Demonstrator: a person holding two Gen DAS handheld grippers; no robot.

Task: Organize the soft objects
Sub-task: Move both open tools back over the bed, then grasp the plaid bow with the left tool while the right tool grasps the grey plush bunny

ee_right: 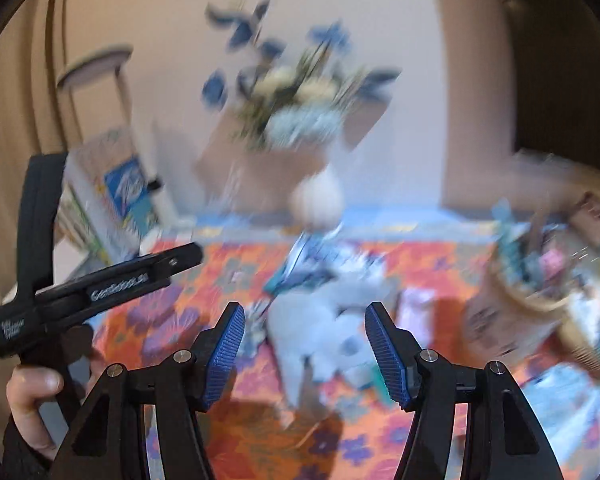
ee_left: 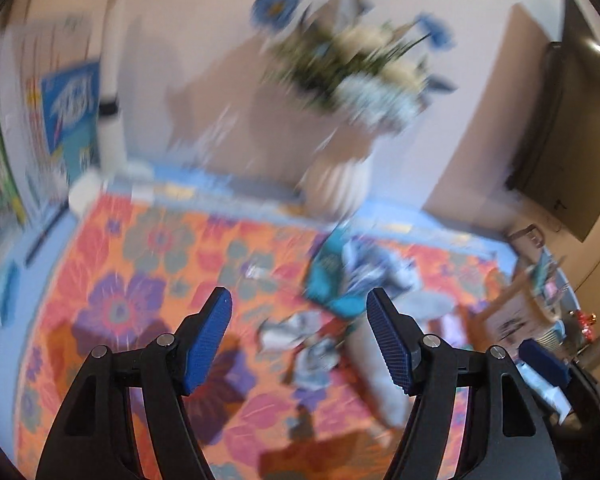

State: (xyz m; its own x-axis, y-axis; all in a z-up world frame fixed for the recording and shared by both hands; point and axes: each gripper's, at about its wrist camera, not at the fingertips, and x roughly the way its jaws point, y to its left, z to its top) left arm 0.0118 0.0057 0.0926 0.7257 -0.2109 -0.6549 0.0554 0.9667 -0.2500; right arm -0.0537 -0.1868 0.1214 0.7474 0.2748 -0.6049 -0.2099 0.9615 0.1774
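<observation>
both tongs, left tongs [ee_left: 299,336] and right tongs [ee_right: 305,350], gape empty above crumpled soft cloths [ee_right: 320,320] mid-bench, where a hasty grab risks toppling the white vase [ee_right: 318,200] at the far edge.

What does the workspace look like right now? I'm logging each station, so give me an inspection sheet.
Surface: table under a floral cloth, orange, pink and purple; frames are motion-blurred.
Job's things: crumpled cloths in teal, white and blue, heaped mid-table; a pale one lies in front of the right gripper.
Clutter: white vase of flowers at the far edge; wicker basket with oddments on the right; boxes on the left.
Grippers: left gripper open, nothing between its pads; right gripper open, empty; a hand holds the left one.
Cables: nothing seen.
Surroundings: pale wall, dark screen on the right.
</observation>
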